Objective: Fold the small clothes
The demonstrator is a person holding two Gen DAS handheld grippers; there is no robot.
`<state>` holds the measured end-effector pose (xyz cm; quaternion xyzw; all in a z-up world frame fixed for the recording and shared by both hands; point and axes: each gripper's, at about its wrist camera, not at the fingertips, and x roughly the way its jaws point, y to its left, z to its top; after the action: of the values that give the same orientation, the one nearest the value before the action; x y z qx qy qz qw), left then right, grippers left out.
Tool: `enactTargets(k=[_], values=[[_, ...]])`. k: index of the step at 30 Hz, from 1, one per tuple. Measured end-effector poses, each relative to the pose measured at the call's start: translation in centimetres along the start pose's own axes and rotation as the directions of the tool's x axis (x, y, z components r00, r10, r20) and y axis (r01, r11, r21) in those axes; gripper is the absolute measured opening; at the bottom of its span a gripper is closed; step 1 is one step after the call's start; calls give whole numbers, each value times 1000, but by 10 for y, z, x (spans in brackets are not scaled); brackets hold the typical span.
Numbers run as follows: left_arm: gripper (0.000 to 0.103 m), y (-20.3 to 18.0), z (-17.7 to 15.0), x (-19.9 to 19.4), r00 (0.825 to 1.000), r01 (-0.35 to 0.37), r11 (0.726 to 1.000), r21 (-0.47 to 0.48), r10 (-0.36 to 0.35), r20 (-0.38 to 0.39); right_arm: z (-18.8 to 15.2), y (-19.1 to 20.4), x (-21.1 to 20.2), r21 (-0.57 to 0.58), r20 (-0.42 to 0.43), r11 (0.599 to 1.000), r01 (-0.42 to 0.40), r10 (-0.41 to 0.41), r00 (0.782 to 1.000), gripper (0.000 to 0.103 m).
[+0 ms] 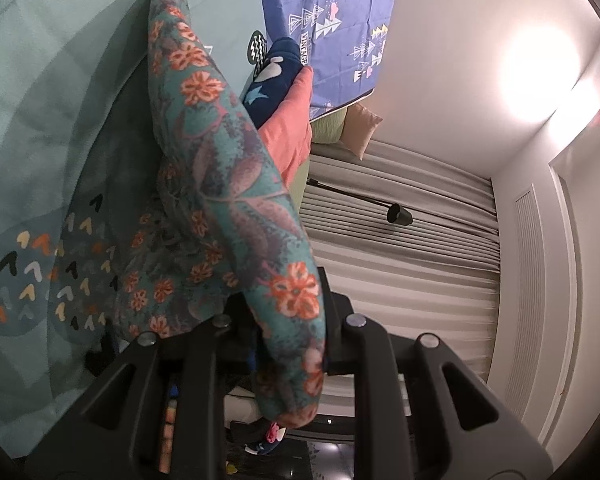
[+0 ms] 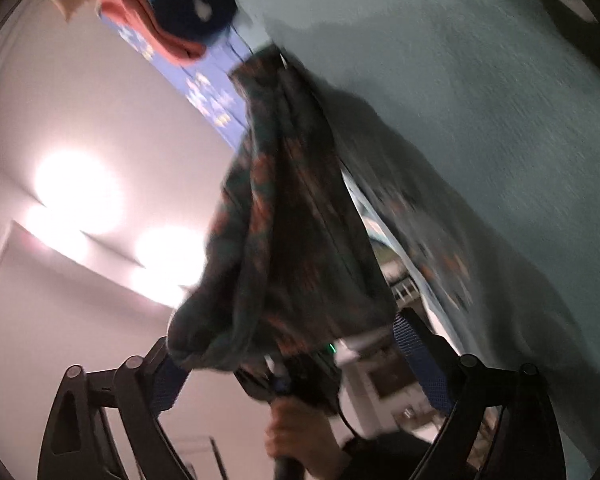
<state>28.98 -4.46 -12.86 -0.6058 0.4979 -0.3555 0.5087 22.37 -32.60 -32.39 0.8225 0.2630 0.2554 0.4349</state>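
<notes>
Floral garment (image 1: 236, 184) hung bunched above teal bedspread (image 1: 40, 120), one end pinched in left gripper (image 1: 288, 364), fingers pressed on cloth. Right gripper (image 2: 296, 364) behind it, fingers (image 2: 416, 356) spread wide, cloth draped between, not clamped. Folded clothes stack (image 1: 288, 120) near bed's far edge. Judgement: catch free corner with right, pull flat before laying down.

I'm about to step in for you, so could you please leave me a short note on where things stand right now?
Left tongs: shut on the floral garment, which hangs bunched above the teal bedsheet.
Right tongs: wide open, pads not pressing; the garment's edge drapes over one finger.
Stack of folded clothes, coral and navy, sits further along the bed.
Done: those two appear folded.
Left: lay the floral piece flat, fold it, add it to the stack.
</notes>
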Motion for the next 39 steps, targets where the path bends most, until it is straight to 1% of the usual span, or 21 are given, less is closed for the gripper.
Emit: enactTargets(k=[2, 8, 9, 11, 12, 13, 14, 17, 18, 20, 23, 26, 28, 29, 30, 31, 33, 34, 35, 36, 39], values=[[22, 0, -1, -1, 1000, -1, 1000, 1, 1, -1, 6, 4, 3, -2, 19, 1000, 30, -30, 999, 103], [22, 3, -3, -9, 1000, -3, 1000, -11, 3, -1, 30, 24, 26, -13, -52, 999, 30, -31, 998, 103], [22, 3, -3, -11, 1000, -8, 1000, -12, 8, -1, 39, 32, 24, -35, -57, 998, 44, -46, 997, 103], [22, 7, -4, -17, 1000, -14, 1000, -14, 14, -2, 56, 51, 36, -106, -78, 985, 139, -148, 986, 103], [22, 9, -4, -20, 1000, -12, 1000, -17, 12, 0, 68, 60, 41, -128, -82, 969, 211, -223, 971, 103], [22, 12, -6, -22, 1000, -10, 1000, -21, 10, 4, 77, 66, 46, -133, -84, 959, 251, -263, 961, 103], [22, 15, -7, -25, 1000, -9, 1000, -24, 10, 13, 90, 73, 51, -132, -92, 956, 263, -276, 957, 103], [22, 28, -12, -32, 1000, -14, 999, -45, 15, 16, 120, 90, 74, -156, -125, 919, 362, -382, 916, 103], [22, 31, -13, -33, 1000, -12, 999, -53, 13, 17, 127, 93, 85, -173, -155, 904, 391, -417, 896, 103], [22, 38, -12, -36, 1000, 2, 998, -66, 0, 18, 133, 89, 109, -209, -251, 865, 456, -498, 830, 103], [22, 38, -12, -37, 1000, 4, 998, -63, -3, 22, 121, 90, 127, -327, -283, 810, 487, -576, 767, 102], [22, 36, -14, -35, 1000, 3, 999, -53, -2, 15, 118, 94, 136, -348, -296, 797, 494, -593, 749, 99], [22, 38, -15, -35, 1000, 5, 998, -60, -5, 7, 125, 91, 140, -313, -303, 788, 531, -612, 731, 94], [22, 39, -15, -36, 1000, 5, 998, -63, -5, 8, 136, 88, 136, -307, -297, 767, 563, -639, 709, 86], [22, 40, -14, -37, 1000, 6, 998, -66, -5, 12, 134, 88, 140, -311, -281, 733, 605, -679, 678, 81], [22, 41, -13, -39, 1000, 8, 998, -66, -7, 16, 128, 91, 147, -327, -257, 690, 646, -722, 642, 67], [22, 42, -12, -41, 1000, 14, 998, -69, -12, 26, 122, 94, 151, -371, -214, 631, 682, -772, 598, 35], [22, 43, -12, -43, 999, 14, 998, -69, -11, 32, 119, 96, 152, -392, -191, 609, 689, -787, 586, 28], [22, 42, -13, -44, 999, 12, 998, -66, -10, 35, 116, 101, 153, -403, -179, 599, 692, -793, 583, 19], [22, 41, -13, -45, 999, 12, 998, -62, -10, 34, 112, 104, 156, -419, -159, 588, 692, -798, 581, 16], [22, 27, -9, -51, 999, 36, 999, -20, -35, 39, 97, 126, 164, -504, -95, 550, 665, -801, 591, 13]])
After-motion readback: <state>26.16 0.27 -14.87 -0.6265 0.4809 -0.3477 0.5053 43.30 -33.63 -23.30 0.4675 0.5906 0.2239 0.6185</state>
